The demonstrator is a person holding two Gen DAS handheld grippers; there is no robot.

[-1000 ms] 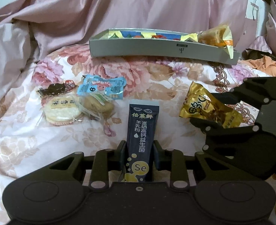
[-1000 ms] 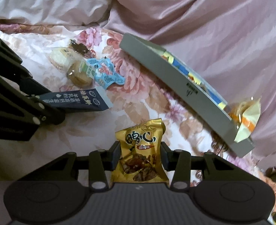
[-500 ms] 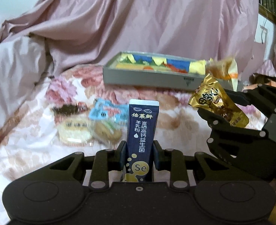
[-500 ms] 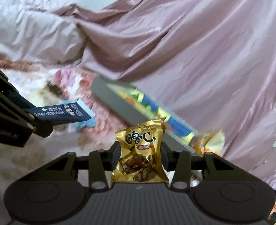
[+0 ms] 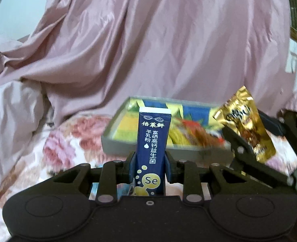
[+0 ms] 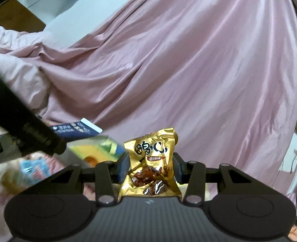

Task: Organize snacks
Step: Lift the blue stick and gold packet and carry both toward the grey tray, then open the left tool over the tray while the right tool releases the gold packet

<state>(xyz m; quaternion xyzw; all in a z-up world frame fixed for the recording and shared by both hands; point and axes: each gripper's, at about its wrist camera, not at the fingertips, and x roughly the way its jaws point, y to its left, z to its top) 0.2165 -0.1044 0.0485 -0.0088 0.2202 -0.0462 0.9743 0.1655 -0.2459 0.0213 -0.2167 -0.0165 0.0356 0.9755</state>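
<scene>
Snacks: navy stick pack (image 5: 152, 151) marked "Se" clamped in left gripper (image 5: 150, 166); gold pouch (image 6: 150, 165) clamped in right gripper (image 6: 149, 168).

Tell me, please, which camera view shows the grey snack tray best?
The left wrist view: the grey tray shows its front wall and packets inside, though blurred. The right wrist view catches only a blurred corner behind the left gripper.

Navy-blue stick sachet (image 5: 152, 149), white lettering, yellow bubbles, between black left tongs (image 5: 151, 166); crinkled gold foil packet (image 6: 151, 166), black characters, in black right tongs (image 6: 150, 168); beyond them grey tray (image 5: 119, 146), pink satin drape (image 5: 168, 46), rose-floral sheet (image 5: 67, 141)
</scene>
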